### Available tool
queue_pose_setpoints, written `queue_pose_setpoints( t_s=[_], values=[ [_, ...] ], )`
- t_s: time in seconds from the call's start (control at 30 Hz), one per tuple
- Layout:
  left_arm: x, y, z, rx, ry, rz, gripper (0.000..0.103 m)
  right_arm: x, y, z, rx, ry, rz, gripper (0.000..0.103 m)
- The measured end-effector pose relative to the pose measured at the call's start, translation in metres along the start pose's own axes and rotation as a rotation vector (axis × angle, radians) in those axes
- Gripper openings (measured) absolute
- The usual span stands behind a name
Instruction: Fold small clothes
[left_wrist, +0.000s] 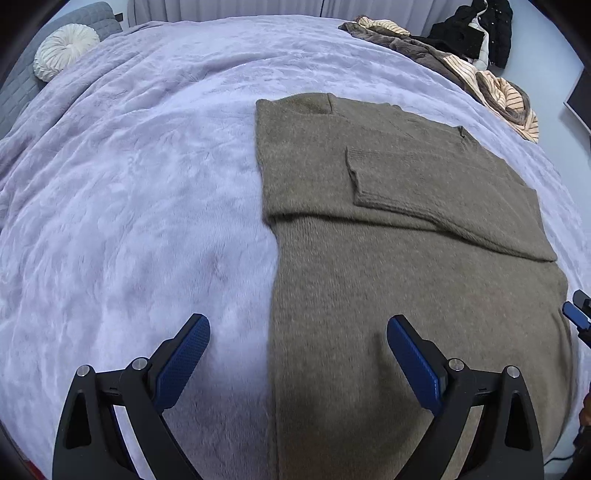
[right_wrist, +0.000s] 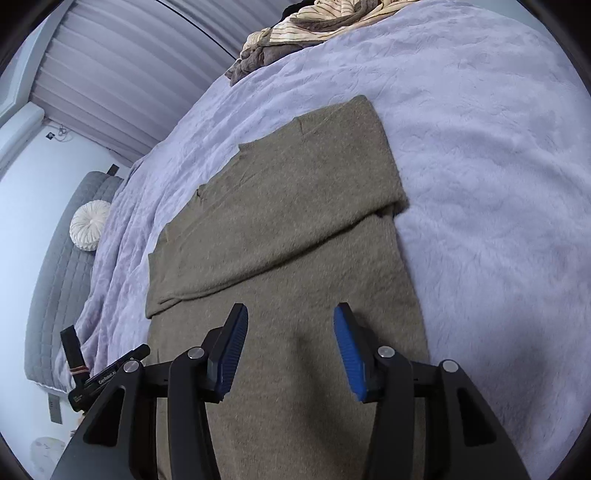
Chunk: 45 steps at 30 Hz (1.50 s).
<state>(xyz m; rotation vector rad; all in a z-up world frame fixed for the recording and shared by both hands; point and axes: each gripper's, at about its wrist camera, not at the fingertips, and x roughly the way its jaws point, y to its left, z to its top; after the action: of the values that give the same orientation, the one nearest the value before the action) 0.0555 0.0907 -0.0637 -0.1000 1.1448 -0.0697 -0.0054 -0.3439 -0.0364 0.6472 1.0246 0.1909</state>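
A brown knit sweater (left_wrist: 388, 258) lies flat on the bed (left_wrist: 129, 221), which is covered by a pale lilac plush blanket (right_wrist: 480, 166). The sweater's long axis runs straight ahead from both grippers, away toward the far side of the bed; its sleeves are folded across the upper body, one cuff lying over the chest, so the garment forms a long narrow strip.

The left gripper (left_wrist: 298, 339) hangs just above the sweater's near left edge, jaws spread wide and holding nothing: its left finger is over the blanket, its right finger over the knit. The right gripper (right_wrist: 290, 332) hovers over the near middle of the sweater, jaws partly open, gripping nothing.

Far ahead of the left gripper and to its right, at the bed's far edge, a striped cream and brown heap of clothes (left_wrist: 480, 77) lies, with a black garment (left_wrist: 476, 33) beyond it. Far ahead to its left, a round white cushion (left_wrist: 64, 50) rests against a grey quilted headboard (left_wrist: 22, 81).

In the right wrist view, a black device (right_wrist: 107, 378) to the left of the gripper carries small white lettering, too small to read with certainty.
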Motion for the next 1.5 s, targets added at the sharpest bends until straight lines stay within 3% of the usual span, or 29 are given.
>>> queue_pose_setpoints(
  t_s=[0.43,0.73,0.83,1.0,1.1,1.17,1.2,1.23,1.27,1.33,1.5],
  values=[
    [-0.047,0.014,-0.101,-0.022,0.025,-0.102,0.097,-0.058,0.002,-0.07,-0.091,-0.008,0.03,0.055],
    [-0.065,0.007,-0.153,-0.005,0.075,-0.263,0.097,-0.096,-0.043,-0.121,-0.045,-0.009,0.045,0.055],
    [-0.068,0.004,-0.161,0.0,0.089,-0.329,0.097,-0.102,-0.055,-0.133,-0.017,0.002,0.089,0.055],
    [-0.068,-0.011,-0.173,0.041,0.158,-0.447,0.097,-0.099,-0.07,-0.153,0.017,0.098,0.213,0.055],
    [-0.068,-0.026,-0.179,0.11,0.18,-0.443,0.097,-0.09,-0.072,-0.164,0.028,0.152,0.298,0.057],
    [-0.068,-0.029,-0.177,0.111,0.18,-0.453,0.09,-0.082,-0.07,-0.169,0.033,0.165,0.331,0.057],
    [-0.07,-0.029,-0.176,0.099,0.174,-0.462,0.066,-0.079,-0.068,-0.171,0.042,0.166,0.355,0.057],
    [-0.07,-0.028,-0.175,0.095,0.178,-0.468,0.031,-0.076,-0.068,-0.172,0.056,0.161,0.385,0.052],
    [-0.068,-0.028,-0.173,0.092,0.188,-0.471,0.016,-0.074,-0.067,-0.172,0.068,0.157,0.415,0.032],
    [-0.069,-0.025,-0.172,0.079,0.188,-0.49,0.012,-0.074,-0.065,-0.173,0.084,0.132,0.479,0.007],
    [-0.087,-0.017,-0.156,0.047,0.126,-0.578,0.012,-0.082,-0.057,-0.159,0.125,0.061,0.632,0.007]
  ],
)
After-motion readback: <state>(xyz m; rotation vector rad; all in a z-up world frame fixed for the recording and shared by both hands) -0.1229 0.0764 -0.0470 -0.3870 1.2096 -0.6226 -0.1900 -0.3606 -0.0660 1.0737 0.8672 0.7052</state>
